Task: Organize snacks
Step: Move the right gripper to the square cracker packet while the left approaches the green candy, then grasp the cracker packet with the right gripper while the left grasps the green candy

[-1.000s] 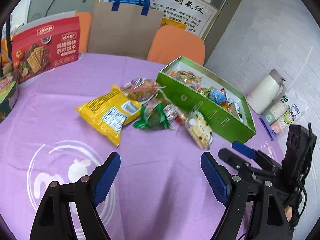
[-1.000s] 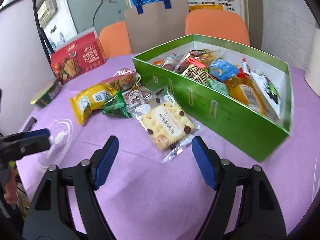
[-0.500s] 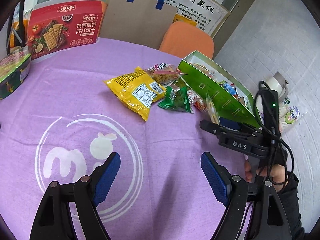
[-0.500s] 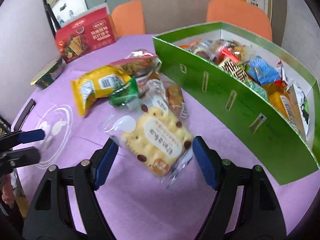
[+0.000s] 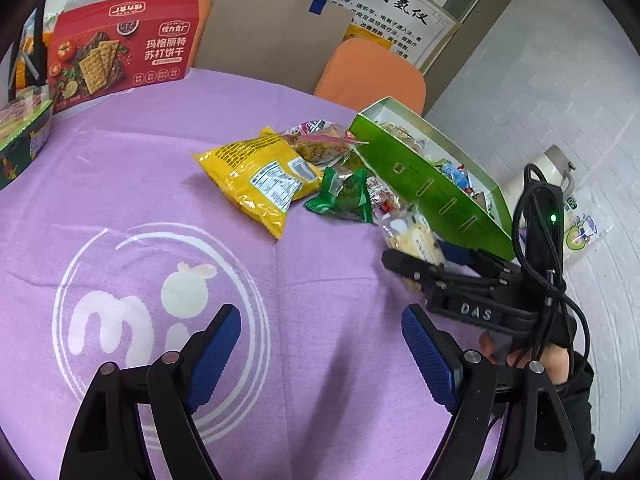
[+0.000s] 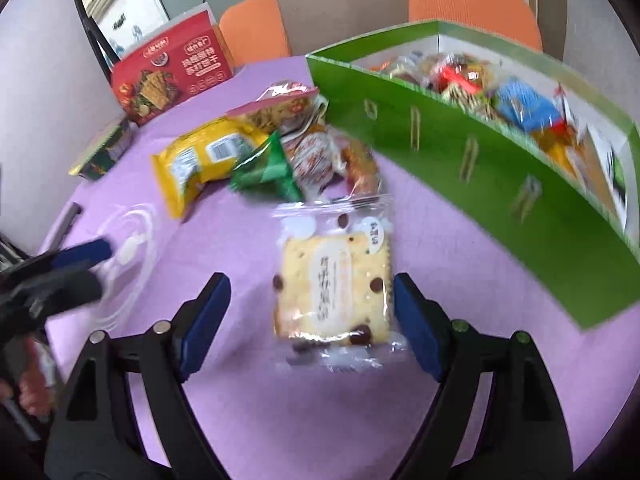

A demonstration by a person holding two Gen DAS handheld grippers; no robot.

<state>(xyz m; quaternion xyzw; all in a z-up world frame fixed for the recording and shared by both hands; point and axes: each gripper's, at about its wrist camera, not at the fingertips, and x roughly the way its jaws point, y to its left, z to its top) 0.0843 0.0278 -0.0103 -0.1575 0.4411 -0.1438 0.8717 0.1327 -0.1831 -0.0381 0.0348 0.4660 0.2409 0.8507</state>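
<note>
Green snack box (image 6: 472, 152) is sitting part-filled; yellow bag (image 5: 256, 178), green packet (image 5: 344, 196) and others are lying outside. Right gripper (image 6: 312, 312), spread, is straddling the chocolate-chip cracker packet (image 6: 336, 284); left gripper (image 5: 320, 352) is hovering spread, empty.

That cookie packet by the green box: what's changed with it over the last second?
The right gripper has closed in over the cookie packet, which now lies between its open fingers, not yet gripped. The left gripper has pulled back over bare tablecloth, open. The green box and yellow bag stayed put.
</note>
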